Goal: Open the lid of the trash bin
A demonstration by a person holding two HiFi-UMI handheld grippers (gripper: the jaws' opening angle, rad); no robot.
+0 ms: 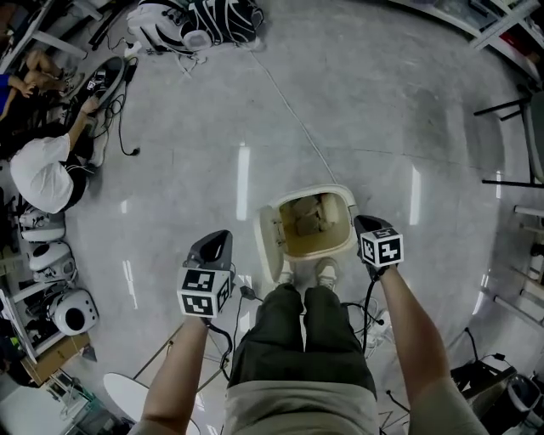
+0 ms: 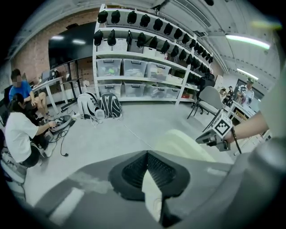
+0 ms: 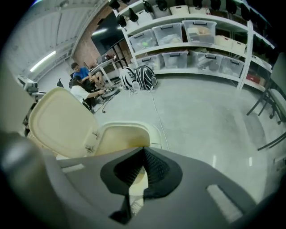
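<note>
Head view: the cream trash bin [image 1: 338, 246] stands on the grey floor [image 1: 399, 110] right in front of the person's shoes [image 1: 306, 272]. Its lid [image 1: 269, 242] is swung up and over to the left, so the inside shows. The left gripper [image 1: 214, 245] hangs left of the lid, clear of it. The right gripper [image 1: 367, 225] sits just beside the bin's right rim; whether it touches cannot be told from here. A person in a white shirt [image 1: 41, 174] sits on the floor at far left, and backpacks [image 1: 200, 21] lie at the top edge.

Left gripper view: the left gripper [image 2: 146, 154] has its jaws closed tip to tip with nothing between them. Beyond them shows the pale lid [image 2: 183, 142], and to the right the right gripper [image 2: 218, 133]. Shelving [image 2: 147, 58] with storage boxes lines the back wall.

Right gripper view: the right gripper [image 3: 144, 150] also has its jaws pressed together and empty. The raised lid [image 3: 58, 123] stands at left, hinged to the open bin [image 3: 149, 129] directly below the jaws.
</note>
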